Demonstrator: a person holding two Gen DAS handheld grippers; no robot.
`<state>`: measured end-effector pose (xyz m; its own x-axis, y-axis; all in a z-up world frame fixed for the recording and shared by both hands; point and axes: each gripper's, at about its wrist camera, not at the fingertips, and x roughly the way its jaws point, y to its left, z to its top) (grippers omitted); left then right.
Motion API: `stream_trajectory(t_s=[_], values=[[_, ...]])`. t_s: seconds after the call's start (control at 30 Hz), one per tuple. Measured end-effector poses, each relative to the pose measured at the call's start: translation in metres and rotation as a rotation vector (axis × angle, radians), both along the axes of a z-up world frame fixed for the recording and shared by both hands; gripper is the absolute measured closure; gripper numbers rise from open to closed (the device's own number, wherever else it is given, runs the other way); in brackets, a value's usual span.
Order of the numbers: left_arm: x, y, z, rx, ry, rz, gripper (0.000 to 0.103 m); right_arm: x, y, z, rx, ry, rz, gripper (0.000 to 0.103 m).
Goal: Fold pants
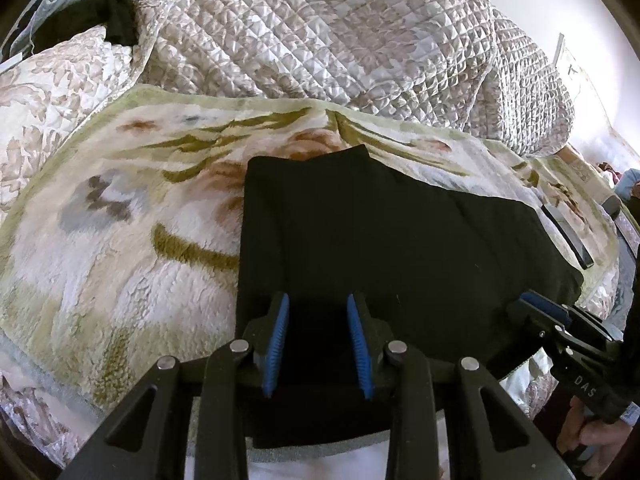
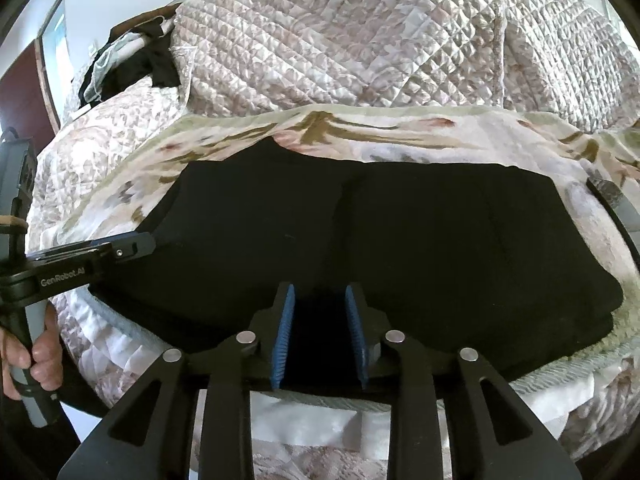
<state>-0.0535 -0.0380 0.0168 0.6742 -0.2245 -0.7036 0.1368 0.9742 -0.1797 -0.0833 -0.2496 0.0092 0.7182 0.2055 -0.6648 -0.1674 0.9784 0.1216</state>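
Note:
Black pants (image 1: 380,248) lie folded and flat on a floral fleece blanket (image 1: 120,248), also in the right wrist view (image 2: 440,232). My left gripper (image 1: 318,304) is open, its blue pads over the near left part of the pants, holding nothing. My right gripper (image 2: 320,294) is open over the near edge of the pants, holding nothing. The right gripper also shows at the pants' right edge in the left wrist view (image 1: 536,306). The left gripper also shows at the pants' left edge in the right wrist view (image 2: 140,244).
A quilted floral bedspread (image 1: 320,28) is heaped behind the blanket (image 2: 400,136). Dark clothing (image 1: 116,16) lies at the far left. A dark flat bar (image 1: 568,236) lies on the blanket right of the pants. The bed's near edge (image 2: 312,420) is just below my grippers.

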Motion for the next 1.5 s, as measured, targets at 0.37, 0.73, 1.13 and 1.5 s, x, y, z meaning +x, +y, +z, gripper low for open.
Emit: stream_trajectory(t_s=[0.37, 0.73, 1.13, 1.5], values=[[-0.003, -0.008, 0.009, 0.009, -0.009, -0.013, 0.07, -0.006, 0.007, 0.014, 0.023, -0.021, 0.004, 0.069], [-0.004, -0.012, 0.001, 0.032, 0.012, -0.028, 0.07, -0.004, -0.015, 0.004, -0.013, 0.017, -0.088, 0.066], [-0.003, -0.011, 0.0, 0.033, 0.014, -0.029, 0.067, -0.031, -0.101, 0.007, 0.169, 0.059, -0.4, 0.058], [-0.004, -0.011, -0.001, 0.023, 0.009, -0.035, 0.067, -0.038, -0.123, -0.003, 0.308, 0.087, -0.474, 0.046]])
